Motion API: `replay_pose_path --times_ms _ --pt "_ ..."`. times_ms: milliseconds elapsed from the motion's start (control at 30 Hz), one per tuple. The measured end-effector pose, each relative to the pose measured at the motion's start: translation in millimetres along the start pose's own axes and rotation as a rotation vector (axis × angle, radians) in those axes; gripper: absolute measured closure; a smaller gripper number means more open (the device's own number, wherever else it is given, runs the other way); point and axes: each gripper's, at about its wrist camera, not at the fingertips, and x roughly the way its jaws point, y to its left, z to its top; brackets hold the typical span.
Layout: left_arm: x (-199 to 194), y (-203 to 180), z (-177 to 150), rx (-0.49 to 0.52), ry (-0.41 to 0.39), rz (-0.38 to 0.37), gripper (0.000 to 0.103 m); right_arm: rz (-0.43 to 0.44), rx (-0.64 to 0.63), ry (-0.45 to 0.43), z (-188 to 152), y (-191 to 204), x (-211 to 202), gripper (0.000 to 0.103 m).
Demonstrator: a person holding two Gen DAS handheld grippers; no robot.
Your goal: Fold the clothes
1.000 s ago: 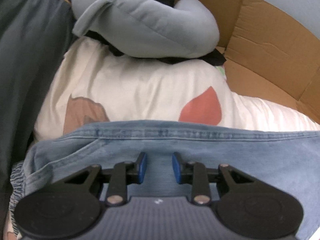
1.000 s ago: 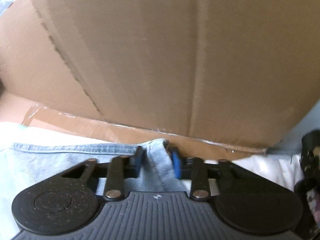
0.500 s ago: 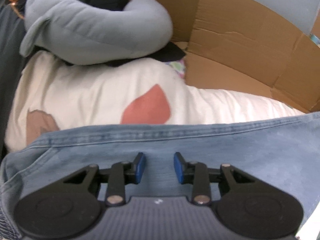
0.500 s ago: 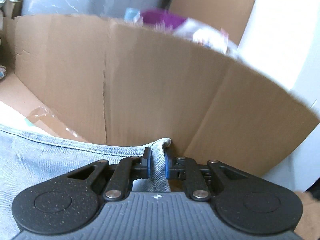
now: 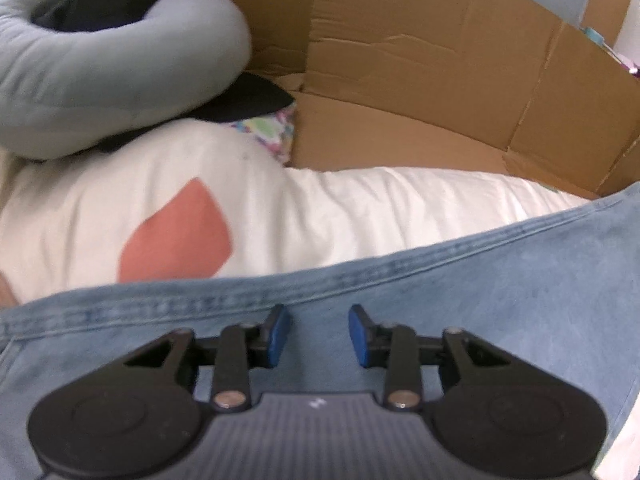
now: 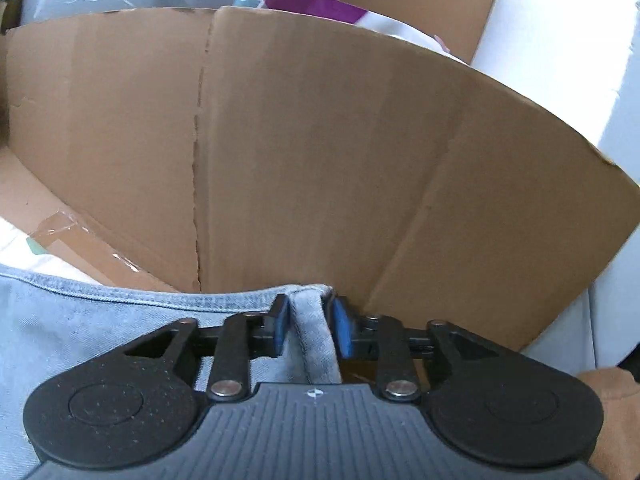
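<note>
Left wrist view
- Step: the jeans [image 5: 500, 292] lie spread flat under the left gripper [image 5: 318, 336], their stitched edge running across a white sheet [image 5: 360, 212]; this looks like the letting-go at the end of a fold.
- Jaws: apart, having just been opening; the denim lies flat below them and nothing stands up between the pads.
- Next move: I judge the gripper must lift clear without snagging the cloth, then find the next edge to fold.
- Count: one pair of jeans, one grey garment [image 5: 100, 76] bundled over something dark, one cardboard box [image 5: 420, 76] wall behind, one red patch [image 5: 180, 236] on the sheet, one scrap of patterned cloth [image 5: 272, 128].

Right wrist view
- Step: the right gripper [image 6: 308, 330] sits at a corner of the jeans [image 6: 80, 336], where a ridge of denim stands up between the pads.
- Jaws: they have just been opening; the ridge fills the gap, but the pads seem to have eased off it, so I judge it released rather than clamped.
- Next move: back off gently so the ridge drops flat and the fold is not dragged open.
- Count: one cardboard box [image 6: 320, 140] wall close ahead, one purple thing [image 6: 312, 4] behind it, one white surface [image 6: 560, 48].
</note>
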Motion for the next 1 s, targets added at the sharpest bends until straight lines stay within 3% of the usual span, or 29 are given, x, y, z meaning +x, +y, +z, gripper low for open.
replay_pose_path --times_ms 300,467,567,700,1000 --pt "22 -41 5 0.049 -0.005 -0.065 0.066 -0.02 -0.009 -0.009 -12 -8 -34 0.062" --pt "31 -66 11 0.077 -0.02 -0.111 0.066 0.063 -0.068 -0.063 -22 0 -53 0.063" --pt "35 -75 14 0.084 -0.022 -0.121 0.066 0.138 -0.093 -0.024 -27 16 -48 0.063" --pt "40 -83 16 0.088 -0.03 -0.123 0.066 0.168 -0.079 0.031 -37 23 -32 0.064" --pt "50 -92 19 0.113 -0.062 -0.116 0.064 0.129 -0.032 0.145 -56 10 -5 0.064"
